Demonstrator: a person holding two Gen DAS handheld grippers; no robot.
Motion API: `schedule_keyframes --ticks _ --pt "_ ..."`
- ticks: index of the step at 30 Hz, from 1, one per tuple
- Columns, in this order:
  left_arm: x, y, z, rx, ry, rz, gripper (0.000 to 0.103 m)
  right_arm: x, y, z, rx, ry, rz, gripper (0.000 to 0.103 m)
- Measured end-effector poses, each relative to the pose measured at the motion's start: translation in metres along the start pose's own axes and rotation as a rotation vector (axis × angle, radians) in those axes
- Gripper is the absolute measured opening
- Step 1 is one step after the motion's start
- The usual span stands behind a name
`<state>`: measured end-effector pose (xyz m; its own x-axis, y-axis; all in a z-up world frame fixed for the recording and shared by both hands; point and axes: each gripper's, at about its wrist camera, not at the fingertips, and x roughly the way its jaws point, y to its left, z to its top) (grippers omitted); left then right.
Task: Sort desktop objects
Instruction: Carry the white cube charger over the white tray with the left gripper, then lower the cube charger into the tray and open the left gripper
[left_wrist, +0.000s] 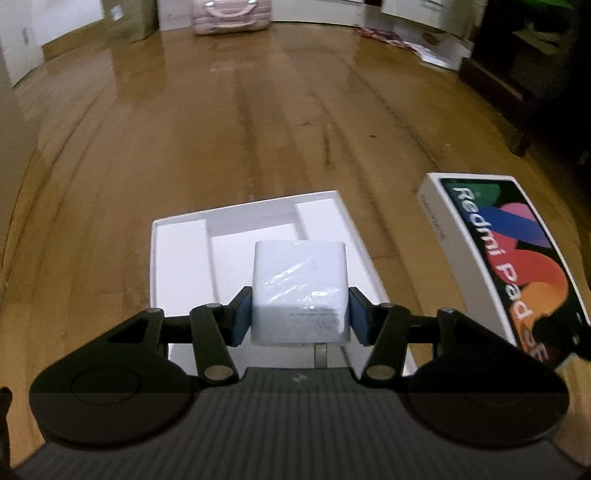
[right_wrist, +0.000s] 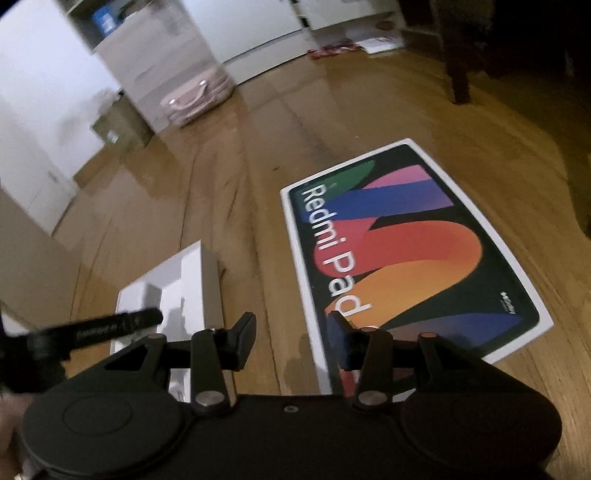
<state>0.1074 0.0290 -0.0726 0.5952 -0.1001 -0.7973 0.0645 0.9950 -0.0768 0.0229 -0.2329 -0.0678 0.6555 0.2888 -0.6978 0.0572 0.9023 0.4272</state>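
Note:
My left gripper is shut on a white charger block wrapped in clear film, its metal prong pointing back toward me. It hangs over an open white box tray with cardboard dividers lying on the wooden floor. To the right lies the colourful Redmi Pad box lid, face up. In the right wrist view my right gripper is open and holds nothing, hovering above bare floor between the white tray and the Redmi Pad lid. Part of the left gripper's dark body shows at the left edge.
Wooden floor stretches ahead. A pink bag and a cardboard box stand by the far white wall. Papers lie at the far right beside dark furniture. A dark furniture leg stands at the back right.

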Motion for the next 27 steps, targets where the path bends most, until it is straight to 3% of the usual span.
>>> schedule_keyframes --ticks 4,8,15,20,27 --pt "0.014 0.009 -0.001 -0.035 0.007 0.010 0.052 0.004 0.007 -0.002 -0.041 0.032 0.040 0.048" --pt "0.025 0.013 -0.003 -0.059 0.016 0.025 0.052 0.005 0.010 -0.005 -0.133 0.049 0.019 0.048" --pt "0.040 0.016 -0.009 -0.081 0.048 0.042 0.053 0.003 0.013 -0.006 -0.151 0.053 0.030 0.048" --pt "0.025 0.015 -0.012 -0.124 -0.027 0.050 0.056 0.002 0.018 -0.008 -0.167 0.052 0.029 0.052" --pt "-0.008 -0.007 -0.012 -0.135 -0.016 0.025 0.065 -0.012 0.005 -0.001 -0.122 0.022 0.053 0.064"
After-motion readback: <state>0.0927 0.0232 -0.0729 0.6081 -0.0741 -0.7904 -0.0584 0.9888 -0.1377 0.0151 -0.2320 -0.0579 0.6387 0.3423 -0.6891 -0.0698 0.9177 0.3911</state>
